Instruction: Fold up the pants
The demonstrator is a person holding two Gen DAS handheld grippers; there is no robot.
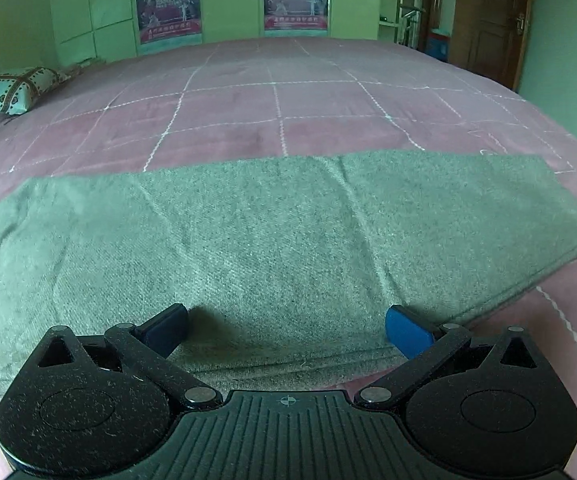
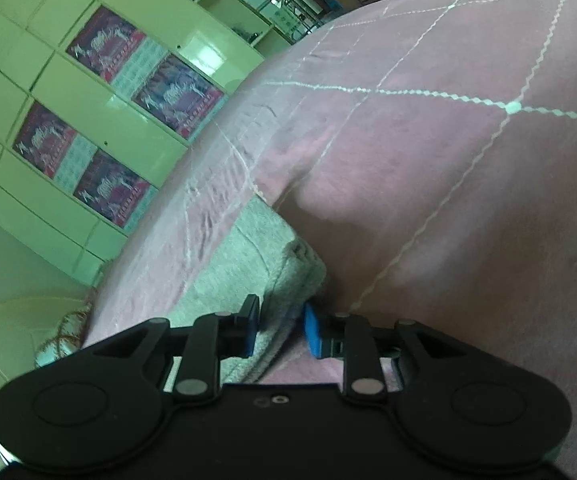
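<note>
Evidently a fold had just been laid and the grips were coming off. Nearest, the left gripper (image 1: 286, 330) stood spread wide and empty over the near edge of the grey pants (image 1: 248, 248), which lay flat across the pink bedspread (image 1: 272, 112). The right gripper (image 2: 280, 330) straddled the cloth's end, pads apart and not pinching. Next, I judged, a fresh hold for another fold.

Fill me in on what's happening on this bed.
A person with a gripper in each hand is folding grey pants on a pink bedspread. The pants lie flat in a long strip. The left gripper hovers wide open over their near edge, holding nothing. The right gripper is at one end, its jaws narrowly apart with the cloth between them.
</note>
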